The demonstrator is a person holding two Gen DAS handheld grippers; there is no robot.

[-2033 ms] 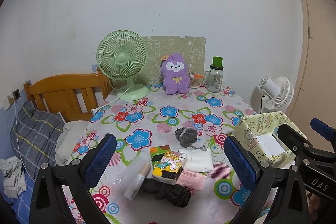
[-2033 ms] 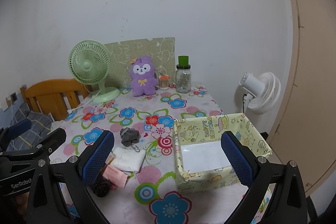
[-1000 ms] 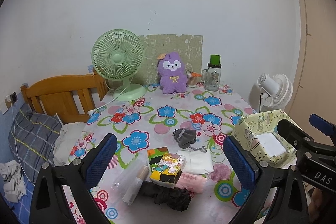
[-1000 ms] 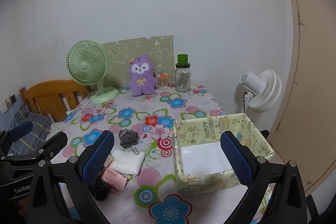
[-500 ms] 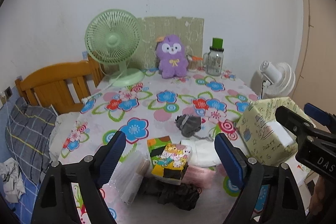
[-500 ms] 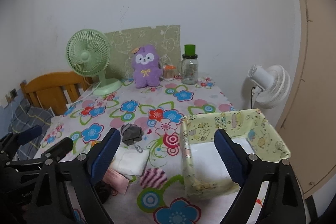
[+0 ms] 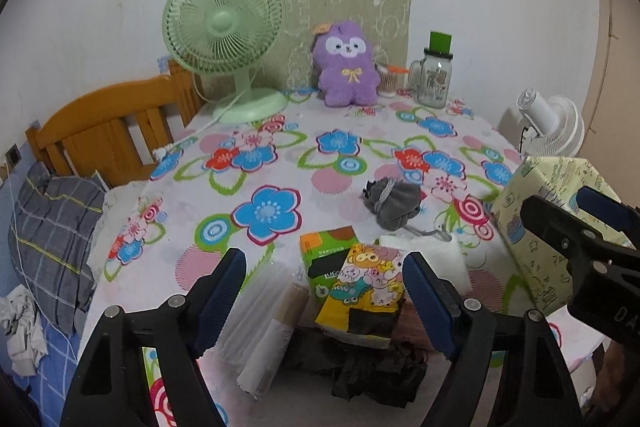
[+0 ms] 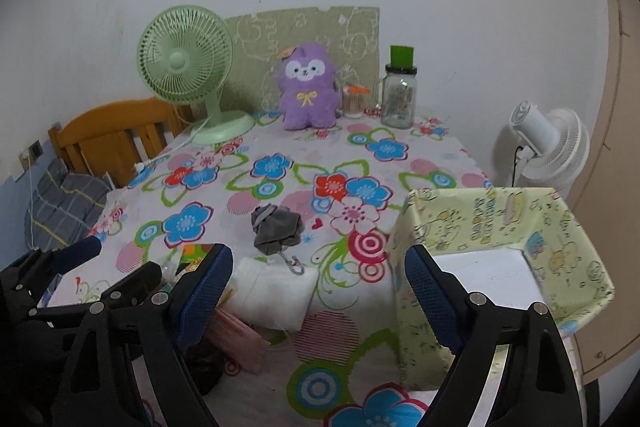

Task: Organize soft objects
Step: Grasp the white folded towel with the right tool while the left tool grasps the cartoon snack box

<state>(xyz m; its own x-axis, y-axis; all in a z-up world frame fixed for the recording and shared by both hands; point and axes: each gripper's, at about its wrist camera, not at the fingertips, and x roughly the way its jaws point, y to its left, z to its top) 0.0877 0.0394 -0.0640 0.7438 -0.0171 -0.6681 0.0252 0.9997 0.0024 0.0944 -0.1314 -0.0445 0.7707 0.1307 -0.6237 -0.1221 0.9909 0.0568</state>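
Soft objects, i.e. the cartoon tissue pack (image 7: 368, 291) & clear bag (image 7: 264, 311), lie low-centre between the left claw (image 7: 324, 303) pads, pack's long axis running up-frame. Jaws were just narrowing, wide, gripping nothing. Right claw (image 8: 320, 291) (also wide, empty) frames the white cloth (image 8: 276, 289); box (image 8: 500, 247) right. Both pitch downward.

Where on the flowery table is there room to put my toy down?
The bare stretch of tablecloth between the green fan, the purple plush and the grey pouch. The near edge is crowded: cartoon packet, white pad, black bag and yellow box.
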